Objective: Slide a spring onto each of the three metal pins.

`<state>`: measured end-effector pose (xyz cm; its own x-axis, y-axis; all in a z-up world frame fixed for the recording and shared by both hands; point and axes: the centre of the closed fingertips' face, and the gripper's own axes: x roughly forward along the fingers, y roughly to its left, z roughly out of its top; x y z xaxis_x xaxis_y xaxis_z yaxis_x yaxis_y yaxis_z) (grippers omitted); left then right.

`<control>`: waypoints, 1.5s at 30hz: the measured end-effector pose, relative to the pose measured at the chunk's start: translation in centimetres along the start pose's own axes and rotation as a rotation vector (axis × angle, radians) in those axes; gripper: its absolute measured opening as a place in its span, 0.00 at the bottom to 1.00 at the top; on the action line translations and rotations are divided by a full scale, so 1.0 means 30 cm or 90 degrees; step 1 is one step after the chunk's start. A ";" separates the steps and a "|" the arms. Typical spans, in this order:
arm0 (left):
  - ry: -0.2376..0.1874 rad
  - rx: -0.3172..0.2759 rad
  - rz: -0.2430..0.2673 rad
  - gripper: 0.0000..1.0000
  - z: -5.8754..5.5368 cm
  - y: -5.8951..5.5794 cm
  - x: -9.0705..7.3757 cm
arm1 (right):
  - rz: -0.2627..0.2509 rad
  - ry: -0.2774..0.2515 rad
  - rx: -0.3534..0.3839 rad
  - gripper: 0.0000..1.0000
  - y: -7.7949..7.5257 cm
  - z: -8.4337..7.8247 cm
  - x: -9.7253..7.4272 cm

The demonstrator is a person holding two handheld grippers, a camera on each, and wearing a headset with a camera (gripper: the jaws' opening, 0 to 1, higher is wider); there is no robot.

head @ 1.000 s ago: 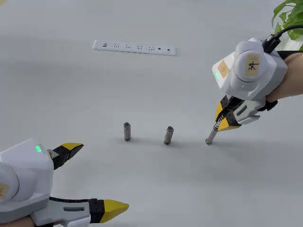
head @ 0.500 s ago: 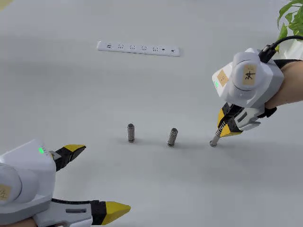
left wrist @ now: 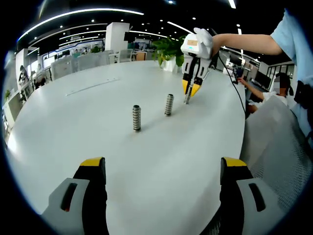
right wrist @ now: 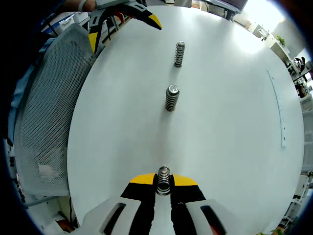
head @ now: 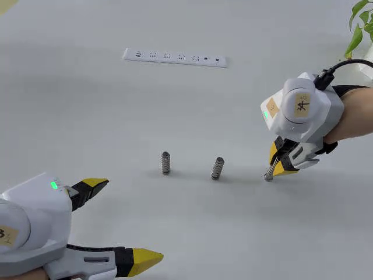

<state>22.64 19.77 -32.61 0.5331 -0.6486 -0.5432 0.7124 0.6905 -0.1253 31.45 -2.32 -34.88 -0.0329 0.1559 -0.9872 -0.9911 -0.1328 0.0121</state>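
Observation:
Two metal pins stand on the white table, each wearing a spring: the left spring (head: 166, 163) and the middle spring (head: 217, 168). To their right my right gripper (head: 278, 165) is shut on a third spring (head: 271, 170), low over the third pin, whose foot touches the table. In the right gripper view that spring (right wrist: 163, 175) sits end-on between the yellow tips of the right gripper (right wrist: 163, 182). My left gripper (head: 133, 219) hangs open at the near left, holding nothing. In the left gripper view, the left gripper (left wrist: 163, 164) faces both sprung pins (left wrist: 136, 118) (left wrist: 168, 104).
A white power strip (head: 175, 58) lies at the far side of the table. Plant leaves (head: 361, 26) show at the far right. A mesh chair back (right wrist: 49, 112) stands beside the table's edge. Bare table lies between the grippers.
My right gripper has come down with the spring along the third pin, so less bare pin shows below it. The left gripper has stayed open and still; the head view has shifted.

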 end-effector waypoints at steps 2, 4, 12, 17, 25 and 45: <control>0.001 -0.001 0.000 0.96 -0.002 0.000 0.001 | 0.001 0.000 0.000 0.08 0.002 0.002 0.005; 0.002 -0.001 -0.001 0.96 -0.003 -0.001 0.002 | 0.001 0.000 0.001 0.08 0.004 0.004 0.010; 0.000 -0.001 -0.003 0.96 0.002 -0.004 0.006 | 0.002 0.000 0.004 0.08 0.003 0.000 0.026; 0.000 0.000 -0.003 0.96 0.003 -0.005 0.007 | 0.003 -0.001 0.009 0.08 0.007 -0.005 0.036; 0.001 -0.001 -0.003 0.96 -0.001 -0.006 0.007 | 0.000 -0.006 0.013 0.08 -0.004 -0.011 0.047; -0.004 0.009 -0.009 0.96 0.026 -0.010 0.009 | -0.012 -0.105 0.106 0.45 0.048 0.033 0.020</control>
<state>22.92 19.13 -32.08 0.5264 -0.6600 -0.5359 0.7260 0.6770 -0.1207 29.88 -1.44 -35.30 -0.0208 0.3167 -0.9483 -0.9989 0.0325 0.0328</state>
